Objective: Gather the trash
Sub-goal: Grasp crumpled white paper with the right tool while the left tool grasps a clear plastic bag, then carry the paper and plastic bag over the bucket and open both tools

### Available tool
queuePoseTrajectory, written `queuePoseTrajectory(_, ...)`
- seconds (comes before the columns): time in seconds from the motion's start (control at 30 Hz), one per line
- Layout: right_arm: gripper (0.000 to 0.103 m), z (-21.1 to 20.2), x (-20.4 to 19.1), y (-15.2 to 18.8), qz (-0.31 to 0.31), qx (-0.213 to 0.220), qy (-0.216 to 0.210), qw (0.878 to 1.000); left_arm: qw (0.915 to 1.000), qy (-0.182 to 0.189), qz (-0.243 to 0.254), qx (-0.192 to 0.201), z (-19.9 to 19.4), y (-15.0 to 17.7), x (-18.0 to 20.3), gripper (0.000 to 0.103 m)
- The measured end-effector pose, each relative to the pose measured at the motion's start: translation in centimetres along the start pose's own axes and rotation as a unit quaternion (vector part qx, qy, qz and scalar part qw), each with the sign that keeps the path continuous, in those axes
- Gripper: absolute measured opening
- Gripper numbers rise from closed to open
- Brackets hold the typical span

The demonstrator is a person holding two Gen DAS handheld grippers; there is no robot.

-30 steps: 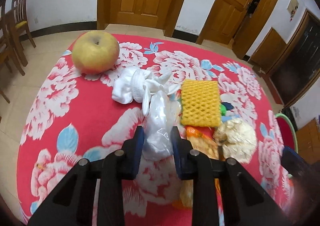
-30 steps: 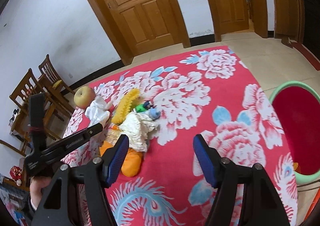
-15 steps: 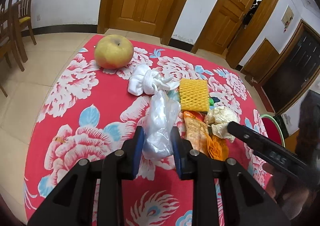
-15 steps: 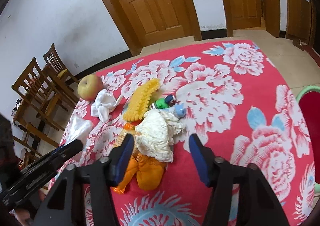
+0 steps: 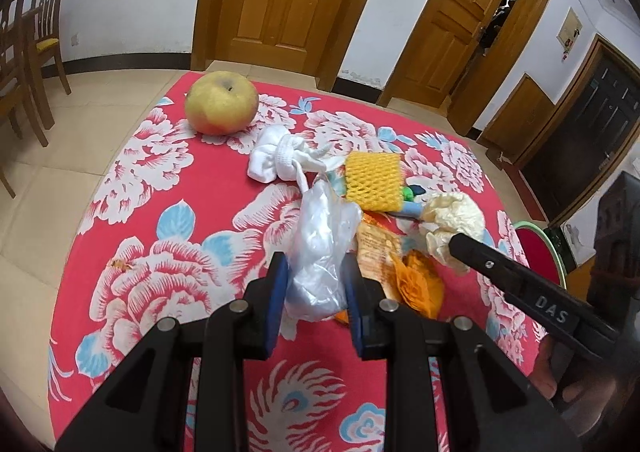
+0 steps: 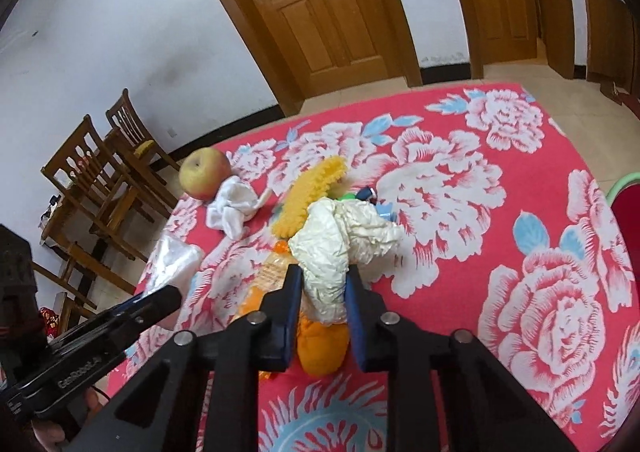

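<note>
The left gripper (image 5: 316,292) clamps a clear plastic bag (image 5: 320,252); the right gripper (image 6: 322,306), jaws just closing, pinches crumpled cream paper (image 6: 340,248). Mid-counter (image 6: 520,252) remain an orange wrapper (image 6: 320,348), yellow foam net (image 5: 374,182) and white sock (image 5: 276,160). An apple (image 5: 222,102) sits near the far edge. Nothing looks binned yet; no bin's contents show.

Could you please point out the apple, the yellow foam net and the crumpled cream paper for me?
apple (image 5: 221,108), left wrist view, middle of its skin.
yellow foam net (image 5: 373,181), left wrist view, centre of the mesh.
crumpled cream paper (image 6: 332,248), right wrist view, its bulk above the jaws.
</note>
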State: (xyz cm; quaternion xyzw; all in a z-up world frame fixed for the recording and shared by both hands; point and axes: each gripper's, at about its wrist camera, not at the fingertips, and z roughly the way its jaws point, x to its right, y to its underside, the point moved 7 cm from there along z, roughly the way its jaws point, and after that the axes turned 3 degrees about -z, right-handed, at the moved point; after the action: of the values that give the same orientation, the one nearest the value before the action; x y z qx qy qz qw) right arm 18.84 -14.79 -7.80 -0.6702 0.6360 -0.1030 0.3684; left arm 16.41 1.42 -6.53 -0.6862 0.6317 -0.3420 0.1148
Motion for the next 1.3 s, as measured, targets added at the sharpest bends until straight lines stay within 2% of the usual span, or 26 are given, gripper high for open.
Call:
queuePoseTrajectory(0.3,0.023,-4.3,0.1,0.9,0.000,0.029,-0.005,1.000,0.9999,0.009,0.013,0.005,-1.4,0.5,1.9,0.027)
queuePoseTrajectory(0.63,0.023,-9.1,2.4,1.9,0.017,0.060,0.016,0.998,0.9988,0.027,0.040,0.008,-3.0,1.5,5.6,0.027)
queuePoseTrajectory(1.3,0.023,-17.3,13.0,4.7,0.097,0.109,0.092,0.985,0.9927,0.061,0.103,-0.011,-2.8,3.6,14.6,0.027)
